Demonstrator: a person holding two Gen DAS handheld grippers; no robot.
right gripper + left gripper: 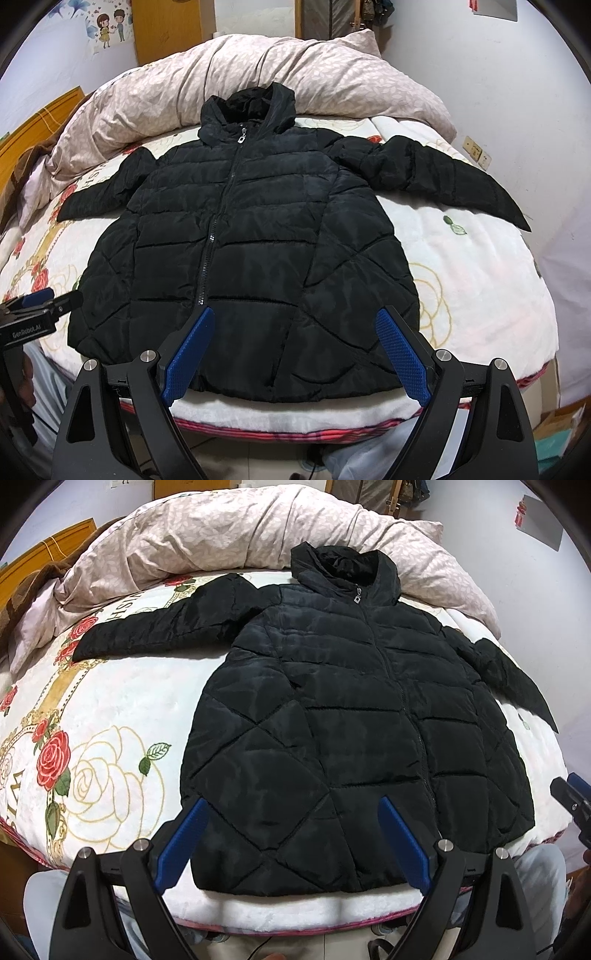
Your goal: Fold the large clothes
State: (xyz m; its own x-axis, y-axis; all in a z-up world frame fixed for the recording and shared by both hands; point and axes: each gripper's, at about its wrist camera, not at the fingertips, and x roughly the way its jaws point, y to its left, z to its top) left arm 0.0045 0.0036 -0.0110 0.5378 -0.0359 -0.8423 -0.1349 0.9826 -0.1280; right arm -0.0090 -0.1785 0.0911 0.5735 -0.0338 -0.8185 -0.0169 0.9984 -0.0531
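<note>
A black quilted jacket [354,716] lies zipped, front up, sleeves spread on the bed [122,701], ready for folding. I hold the left hand-held gripper [291,843] and right hand-held gripper [295,356] wide apart, empty, above its hem.

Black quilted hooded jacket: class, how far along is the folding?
Done: the black quilted hooded jacket lies flat, zipped, sleeves spread on the rose-print white blanket. In hand: nothing; left claw and right claw are open near the hem. Left: every fold.
</note>
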